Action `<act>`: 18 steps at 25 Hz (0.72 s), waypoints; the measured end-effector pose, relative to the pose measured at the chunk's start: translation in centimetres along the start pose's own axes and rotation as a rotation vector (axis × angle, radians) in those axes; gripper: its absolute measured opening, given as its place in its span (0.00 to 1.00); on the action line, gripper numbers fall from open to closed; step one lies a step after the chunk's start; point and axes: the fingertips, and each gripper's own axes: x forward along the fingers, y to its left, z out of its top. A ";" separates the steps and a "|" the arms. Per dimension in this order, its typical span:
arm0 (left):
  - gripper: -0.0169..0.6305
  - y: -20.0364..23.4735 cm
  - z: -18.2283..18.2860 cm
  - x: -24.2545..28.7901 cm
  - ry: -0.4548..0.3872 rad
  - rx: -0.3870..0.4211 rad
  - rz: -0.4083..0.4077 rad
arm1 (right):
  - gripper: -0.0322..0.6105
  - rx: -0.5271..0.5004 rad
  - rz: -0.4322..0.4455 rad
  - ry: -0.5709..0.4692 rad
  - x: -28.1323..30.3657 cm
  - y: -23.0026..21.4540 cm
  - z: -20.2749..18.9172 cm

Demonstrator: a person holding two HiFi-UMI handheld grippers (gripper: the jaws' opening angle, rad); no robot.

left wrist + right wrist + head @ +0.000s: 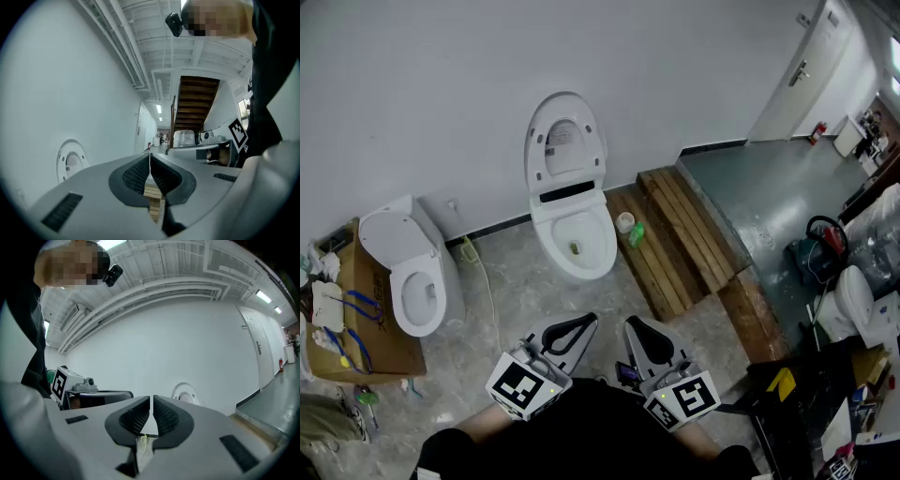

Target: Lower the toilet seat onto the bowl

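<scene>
While the toilet seat (565, 141) stands upright with its back toward the wall (422, 84), the task has not begun: nothing has been lowered, and the whole swing down onto the bowl (580, 251) is left to do. The bowl sits on the floor (506, 281) at the edge where it meets the wall, its rim bare and open below the raised seat.

I hold the left gripper (581, 323) and the right gripper (636, 327) side by side, well short of the bowl's front and touching nothing. Each gripper's own view shows its ribbed pads pressed together with nothing between them, so both tongs are closed and empty. Both point level at the wall, where the raised seat shows as a pale oval in the distance.

My judgement of what remains: move up to the toilet, bring one tong to the seat's top edge, tip it away from the wall and ease it down until it lies flat on the rim.

Further out, a green bottle (636, 234) stands just beside the bowl, against a stack of wooden planks (684, 230). A second toilet (411, 272), lid also up, stands along the same wall edge, next to a cardboard box (375, 337).
</scene>
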 end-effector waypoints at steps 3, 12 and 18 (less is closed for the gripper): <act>0.06 0.2 -0.1 -0.6 0.000 -0.004 -0.003 | 0.12 0.000 -0.005 -0.001 0.1 0.6 -0.1; 0.06 1.3 -0.8 -1.2 0.081 -0.025 0.018 | 0.12 -0.004 -0.004 0.013 1.2 1.0 -0.3; 0.06 3.1 -0.7 -1.3 0.046 -0.013 -0.014 | 0.13 0.010 -0.013 -0.003 2.9 1.4 -0.2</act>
